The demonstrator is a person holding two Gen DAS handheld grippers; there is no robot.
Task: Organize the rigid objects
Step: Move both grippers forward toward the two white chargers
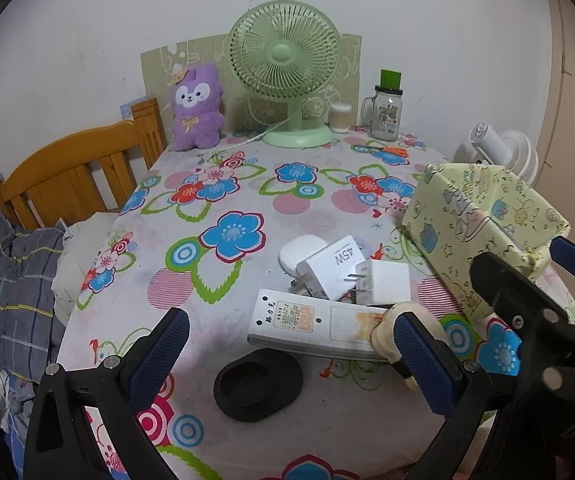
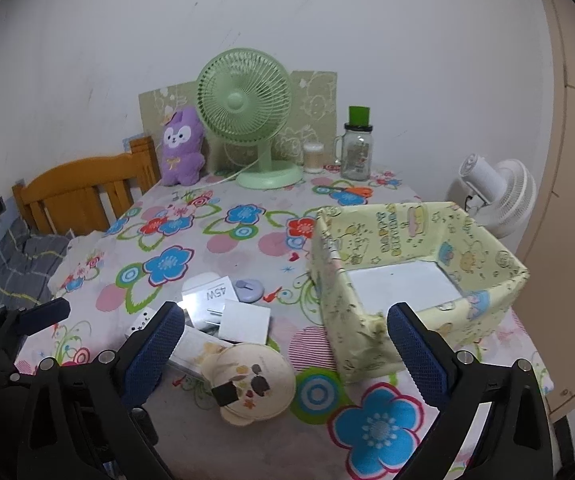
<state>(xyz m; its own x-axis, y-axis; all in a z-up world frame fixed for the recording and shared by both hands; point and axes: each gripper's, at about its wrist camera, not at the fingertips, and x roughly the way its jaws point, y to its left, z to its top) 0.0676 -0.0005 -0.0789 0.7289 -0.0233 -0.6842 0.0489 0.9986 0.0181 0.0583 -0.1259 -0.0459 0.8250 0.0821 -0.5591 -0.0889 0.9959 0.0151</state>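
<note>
Left wrist view: the left gripper point(image 1: 291, 344) hangs with fingers wide apart above a black oval dish point(image 1: 258, 385), just before a white power strip point(image 1: 315, 326) and two chargers point(image 1: 333, 266).

Right wrist view: the right gripper point(image 2: 285, 340) hangs spread and empty over a cream bear-shaped mirror point(image 2: 249, 380), beside the yellow patterned box point(image 2: 415, 276).

Floral-clothed table point(image 1: 247, 200) with chargers point(image 1: 333, 268), box point(image 2: 407, 280), fan point(image 1: 287, 80).

Both feeds show soft, even indoor light, a bit dim w/ a cool cast; I see no hard shadows, just faint ones under items on the tablecloth point(image 1: 223, 184). Heavy fisheye bending at edges, dark vignette corners. Small glare on the charger point(image 2: 203, 300); close gripper parts slightly soft.
</note>
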